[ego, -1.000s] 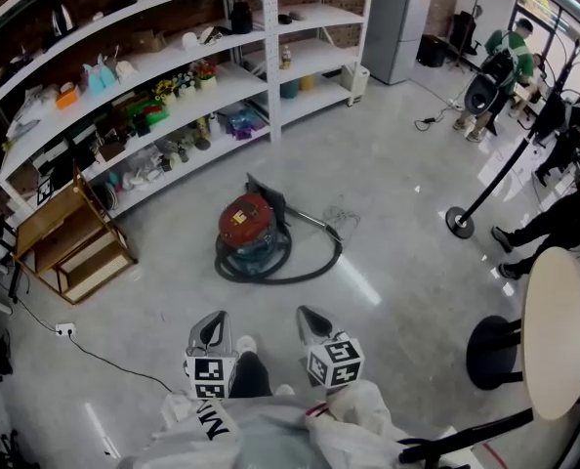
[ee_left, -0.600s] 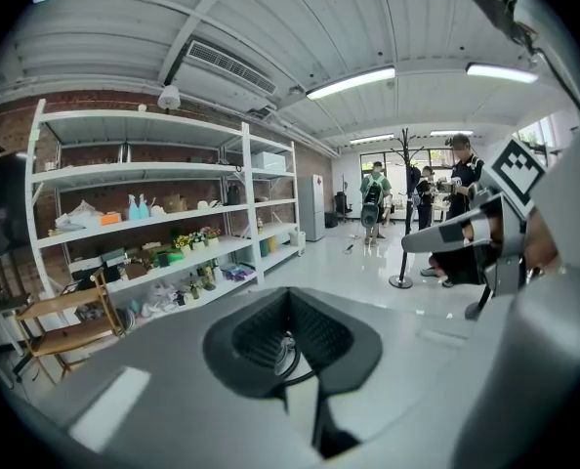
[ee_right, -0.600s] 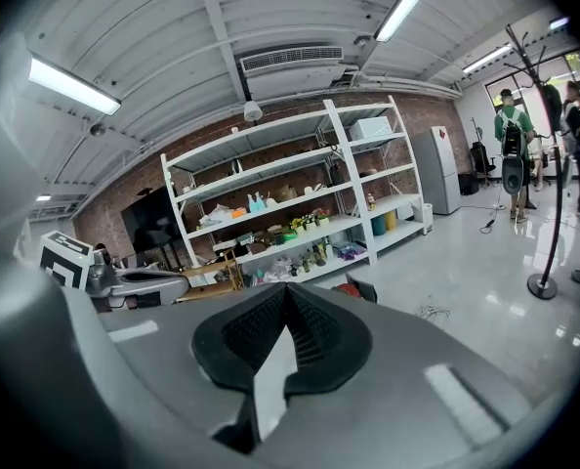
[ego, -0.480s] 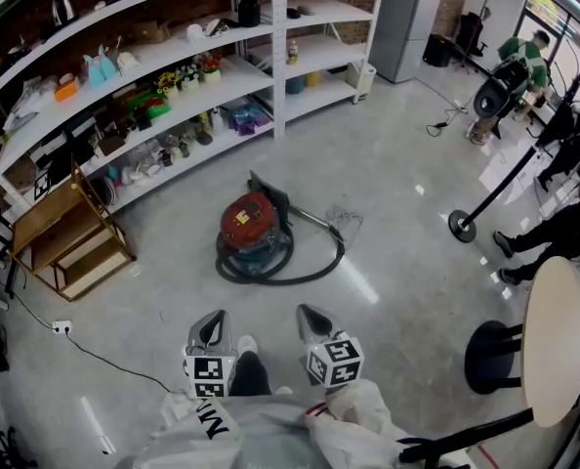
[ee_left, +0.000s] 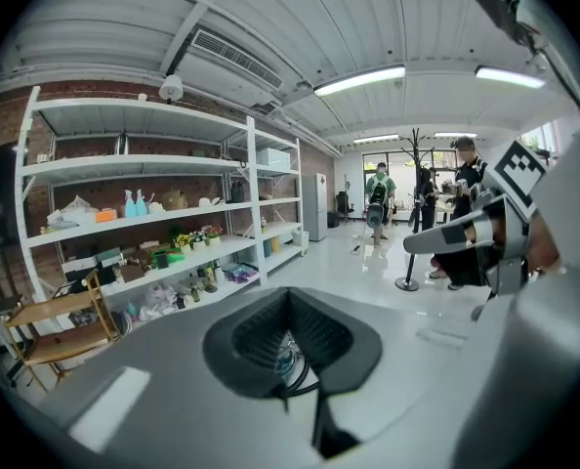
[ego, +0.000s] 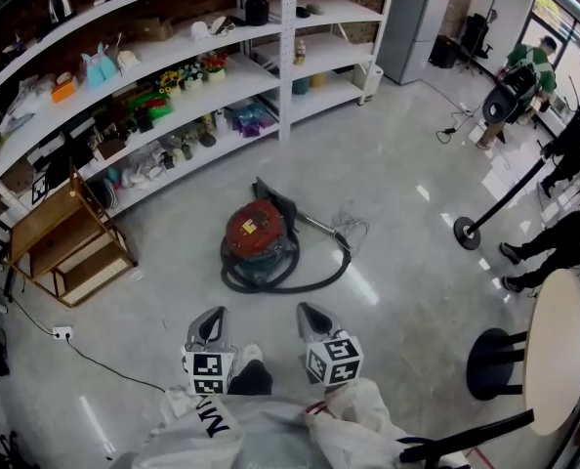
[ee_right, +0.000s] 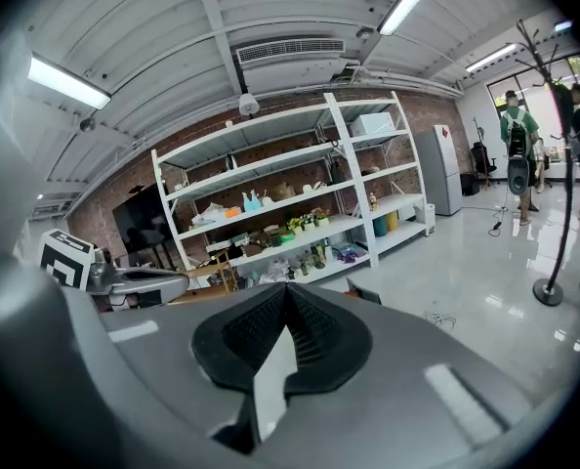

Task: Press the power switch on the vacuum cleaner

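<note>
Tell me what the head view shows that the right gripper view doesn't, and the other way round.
Head view only: the whole vacuum cleaner on the floor with its hose coiled round it, the round table and the socket at the left. Right gripper view only: the ceiling lights and the air conditioner; the right gripper blocks nearly all of the vacuum cleaner. Both: the white shelves, the fridge and the left gripper.

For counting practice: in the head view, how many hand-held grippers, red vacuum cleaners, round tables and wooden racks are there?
Hand-held grippers, left hand-held gripper and right hand-held gripper: 2
Red canister vacuum cleaner: 1
Round beige-topped table: 1
Low wooden rack: 1
Total: 5
</note>
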### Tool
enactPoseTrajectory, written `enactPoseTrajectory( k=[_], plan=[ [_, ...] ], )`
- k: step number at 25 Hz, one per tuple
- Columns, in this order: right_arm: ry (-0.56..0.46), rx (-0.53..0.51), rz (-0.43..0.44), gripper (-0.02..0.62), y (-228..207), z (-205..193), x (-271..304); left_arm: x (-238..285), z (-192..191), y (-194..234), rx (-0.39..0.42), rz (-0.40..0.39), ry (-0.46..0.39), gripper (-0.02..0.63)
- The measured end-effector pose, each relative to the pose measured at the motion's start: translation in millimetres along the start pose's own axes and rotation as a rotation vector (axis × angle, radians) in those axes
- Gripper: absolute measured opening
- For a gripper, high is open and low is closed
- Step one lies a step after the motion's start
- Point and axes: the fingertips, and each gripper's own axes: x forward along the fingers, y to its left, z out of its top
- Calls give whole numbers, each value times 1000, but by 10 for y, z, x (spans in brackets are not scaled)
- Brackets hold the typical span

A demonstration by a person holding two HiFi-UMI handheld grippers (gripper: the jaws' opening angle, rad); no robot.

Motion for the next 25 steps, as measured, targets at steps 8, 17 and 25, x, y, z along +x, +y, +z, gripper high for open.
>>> enactPoseTrajectory(
  k=[8,17,25],
  plan=[
    [-13,-11,-48,0,-11,247,345,311,79,364,-4,-15,12,0],
    [-10,-27,-74,0,11,441,735,611,172,702,-14,-35,-6,0],
    [-1,-35,-83,0,143,510,1050,738,112,1047,-24,-37,4,0]
  ],
)
